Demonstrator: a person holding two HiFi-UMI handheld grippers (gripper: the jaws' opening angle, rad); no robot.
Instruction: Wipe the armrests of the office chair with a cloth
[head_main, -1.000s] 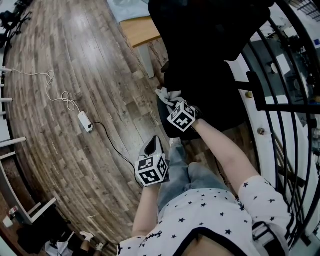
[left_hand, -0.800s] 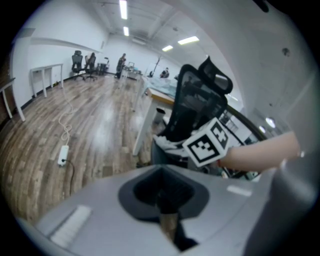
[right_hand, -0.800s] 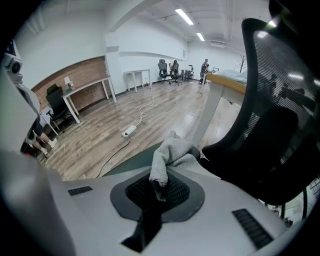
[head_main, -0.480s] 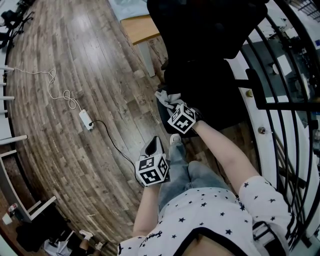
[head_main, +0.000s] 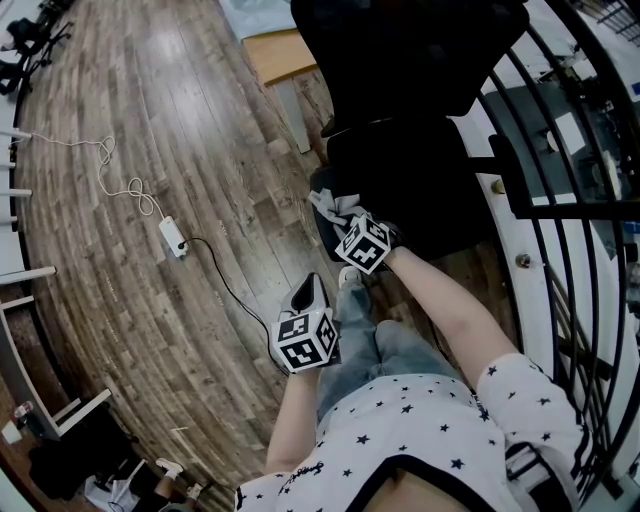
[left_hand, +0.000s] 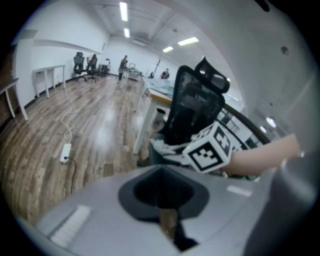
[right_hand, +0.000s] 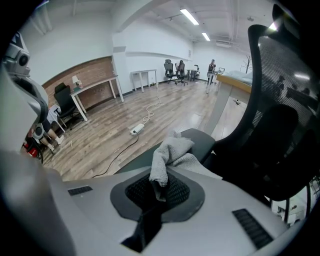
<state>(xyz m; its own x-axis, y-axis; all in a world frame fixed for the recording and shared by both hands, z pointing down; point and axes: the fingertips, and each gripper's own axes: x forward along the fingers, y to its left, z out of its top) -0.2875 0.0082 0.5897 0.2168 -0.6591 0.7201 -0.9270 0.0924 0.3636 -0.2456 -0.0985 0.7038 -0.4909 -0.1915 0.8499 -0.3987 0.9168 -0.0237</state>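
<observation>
The black office chair stands in front of me. Its near armrest is a dark pad, and a grey cloth lies bunched on it. My right gripper is shut on that cloth and presses it onto the pad. In the right gripper view the cloth rises from between the jaws of my right gripper and drapes onto the armrest. My left gripper hangs lower, to the left of the chair above the floor, shut on nothing. The left gripper view shows the cloth and the chair ahead.
A white power strip with a black cable and a white cord lies on the wood floor to the left. A wooden desk stands behind the chair. Black railing bars run along the right. My legs are right below the grippers.
My right gripper has slid the cloth a little along the armrest, back toward me. The left gripper has stayed where it was.
</observation>
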